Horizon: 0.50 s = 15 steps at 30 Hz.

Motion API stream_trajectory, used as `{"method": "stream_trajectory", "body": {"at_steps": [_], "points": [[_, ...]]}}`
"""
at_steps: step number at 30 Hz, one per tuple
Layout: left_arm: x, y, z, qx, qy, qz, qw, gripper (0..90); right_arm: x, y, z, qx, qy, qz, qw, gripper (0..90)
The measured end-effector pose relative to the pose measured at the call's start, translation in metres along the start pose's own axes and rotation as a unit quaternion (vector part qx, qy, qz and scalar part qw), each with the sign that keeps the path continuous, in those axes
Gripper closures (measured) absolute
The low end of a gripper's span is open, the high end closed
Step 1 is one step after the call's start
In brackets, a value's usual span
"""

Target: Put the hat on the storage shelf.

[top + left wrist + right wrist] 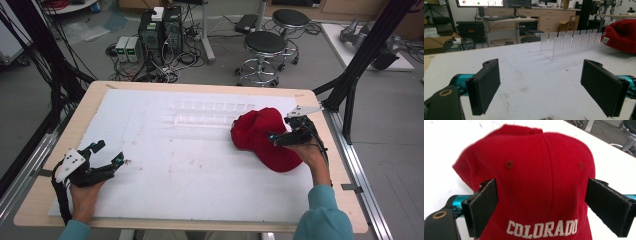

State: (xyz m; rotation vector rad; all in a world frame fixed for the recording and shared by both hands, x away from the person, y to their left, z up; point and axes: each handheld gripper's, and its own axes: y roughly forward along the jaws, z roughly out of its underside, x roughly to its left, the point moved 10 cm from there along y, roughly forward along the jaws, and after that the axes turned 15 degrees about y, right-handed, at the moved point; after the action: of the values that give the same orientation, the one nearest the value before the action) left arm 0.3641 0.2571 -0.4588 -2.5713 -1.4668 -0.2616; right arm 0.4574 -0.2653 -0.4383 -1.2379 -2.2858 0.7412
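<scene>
The right gripper (541, 207), jaws spread wide and gripping nothing, hovers over the red cap (262, 135) at the table's three o'clock, apparently the reach before a grasp, so next it should descend and close, while the left gripper (109, 152) idles open at eight o'clock.
</scene>
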Motion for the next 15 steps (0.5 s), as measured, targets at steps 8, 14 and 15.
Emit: {"method": "stream_trajectory", "body": {"at_steps": [8, 14, 15], "points": [[0.000, 0.000, 0.000, 0.000, 0.000, 0.000, 1.0000, 16.2, 0.001, 0.015, 0.005, 0.024, -0.001, -0.004, 0.9997, 10.5], [0.000, 0.000, 0.000, -0.001, -0.001, 0.000, 1.0000, 16.2, 0.001, 0.018, 0.006, 0.034, -0.008, 0.008, 0.9994, 18.7], [0.000, 0.000, 0.000, -0.001, -0.002, 0.000, 1.0000, 16.2, 0.001, 0.018, 0.006, 0.037, -0.009, 0.011, 0.9992, 23.7]]}}
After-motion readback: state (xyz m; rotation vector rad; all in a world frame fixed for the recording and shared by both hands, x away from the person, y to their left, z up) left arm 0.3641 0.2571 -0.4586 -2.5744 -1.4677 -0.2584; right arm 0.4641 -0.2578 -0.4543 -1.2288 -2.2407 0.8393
